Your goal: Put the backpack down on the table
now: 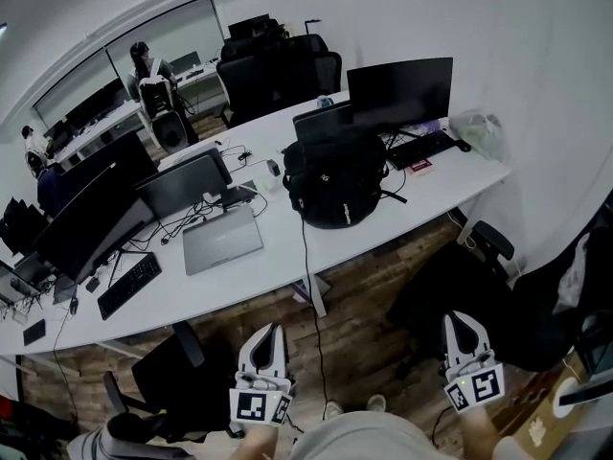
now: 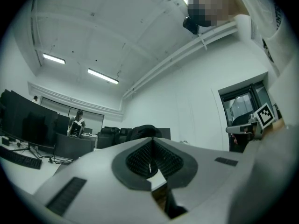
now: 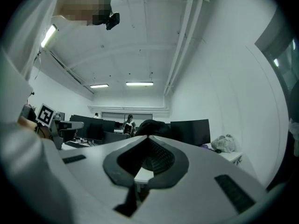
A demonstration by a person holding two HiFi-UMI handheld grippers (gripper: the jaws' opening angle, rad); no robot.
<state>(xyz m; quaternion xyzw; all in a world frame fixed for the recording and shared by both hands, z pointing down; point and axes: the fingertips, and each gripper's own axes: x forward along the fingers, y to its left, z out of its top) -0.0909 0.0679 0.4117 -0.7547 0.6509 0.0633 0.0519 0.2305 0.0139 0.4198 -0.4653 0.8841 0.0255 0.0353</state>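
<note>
Here the left gripper (image 1: 272, 331) and right gripper (image 1: 461, 321) point level toward the backpack (image 1: 335, 185) on the table (image 1: 259, 268), fingers closed, empty.

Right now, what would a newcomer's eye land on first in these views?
The black backpack stands out first, sitting on the white table in front of a dark monitor at the middle of the head view. Next come the left gripper and right gripper at the bottom edge, both with jaws shut and empty, held over the wooden floor short of the table. A closed silver laptop lies left of the backpack.
</note>
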